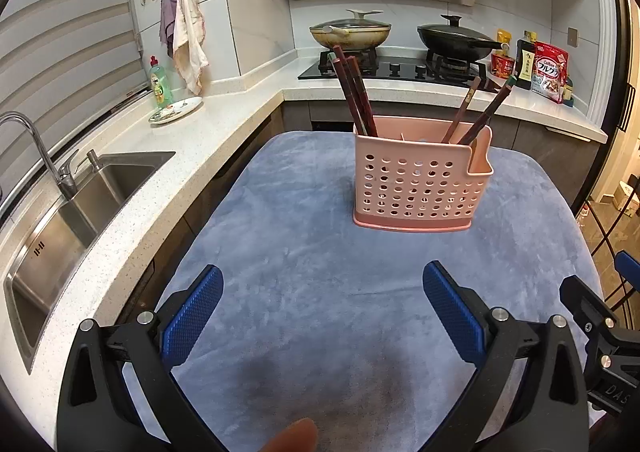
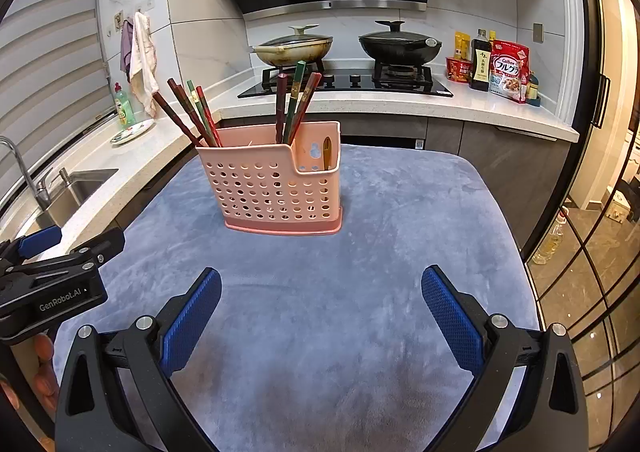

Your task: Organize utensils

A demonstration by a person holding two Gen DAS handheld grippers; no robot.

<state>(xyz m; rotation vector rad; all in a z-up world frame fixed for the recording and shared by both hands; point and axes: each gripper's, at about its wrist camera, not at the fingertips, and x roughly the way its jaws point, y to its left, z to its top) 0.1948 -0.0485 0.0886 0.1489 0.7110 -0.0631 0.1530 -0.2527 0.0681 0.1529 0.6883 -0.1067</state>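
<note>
Both sets of tongs hang over the blue-grey cloth [image 1: 320, 252] that covers the tabletop, and both are spread wide with nothing between the blue pads. The left tongs [image 1: 322, 292] point at bare cloth; so do the right tongs [image 2: 320, 294], released and holding nothing.

Ahead of them stands the pink perforated utensil holder [image 1: 420, 184], upright on the cloth, well apart from either pair of fingertips. Dark red chopsticks [image 1: 354, 92] lean out of its left end, and more [image 1: 480, 112] lean out toward the right.

From the left wrist, the holder sits right of centre, and the stainless sink [image 1: 80, 204] with its tap fills the left side; the right tongs' black frame [image 1: 600, 332] pokes in at the right edge. A fingertip [image 1: 294, 436] shows at the bottom.

From the right wrist, the holder [image 2: 276, 188] sits left of centre and turned, so its lower side compartment faces the camera: a yellowish utensil handle [image 2: 327, 152] stands in there, something the left view does not reveal. This view also picks out a green chopstick [image 2: 295, 96] among the red ones in the middle bunch. The left tongs' body [image 2: 52, 292] is at the left edge, with fingers [image 2: 44, 348] beneath it
</note>
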